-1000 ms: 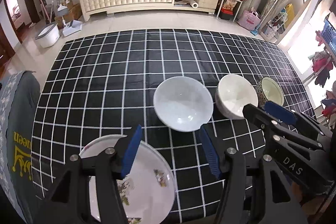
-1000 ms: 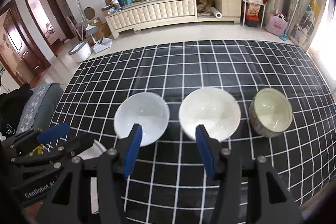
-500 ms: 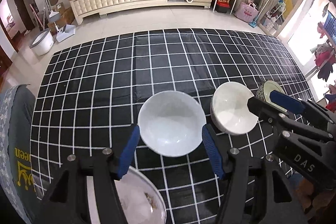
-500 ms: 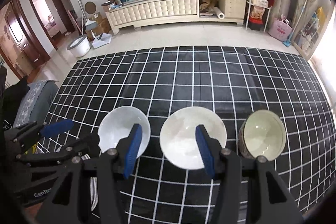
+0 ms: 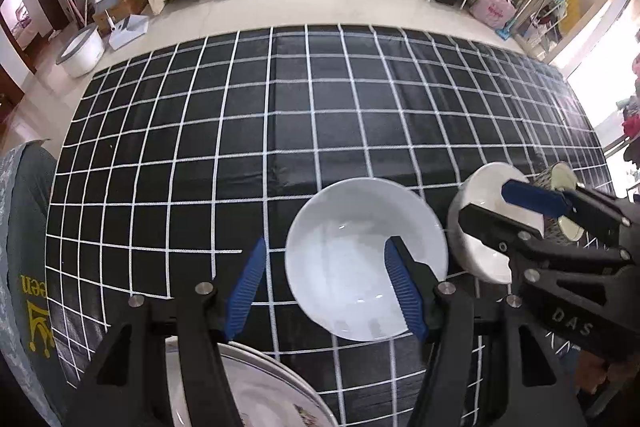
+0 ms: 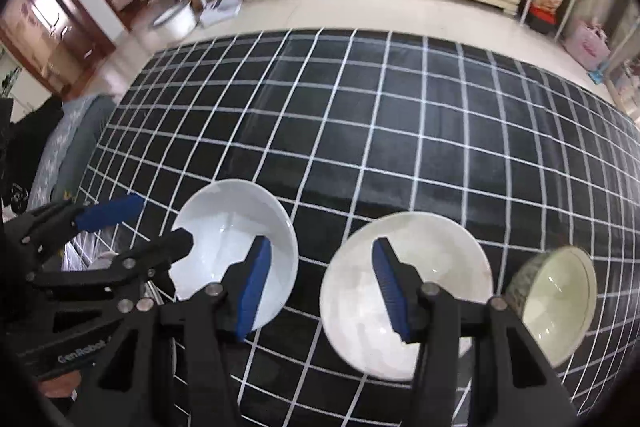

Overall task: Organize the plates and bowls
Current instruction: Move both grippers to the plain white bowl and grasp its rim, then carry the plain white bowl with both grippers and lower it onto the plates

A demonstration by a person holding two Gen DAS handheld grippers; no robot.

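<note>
Near the checked cloth's (image 5: pixel 320 115) front edge, the left gripper (image 5: pixel 324 283) and right gripper (image 6: pixel 320 283) hover open-jawed over two white bowls (image 5: pixel 352 267).

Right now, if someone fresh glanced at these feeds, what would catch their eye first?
Three bowls in a row on the black checked cloth: a white bowl on the left, a cream bowl in the middle, a patterned bowl on the right. The left gripper hangs open over the white bowl's left rim, the right gripper open over the cream bowl's left rim. A flowered plate sits nearest the camera, at the left.
</note>
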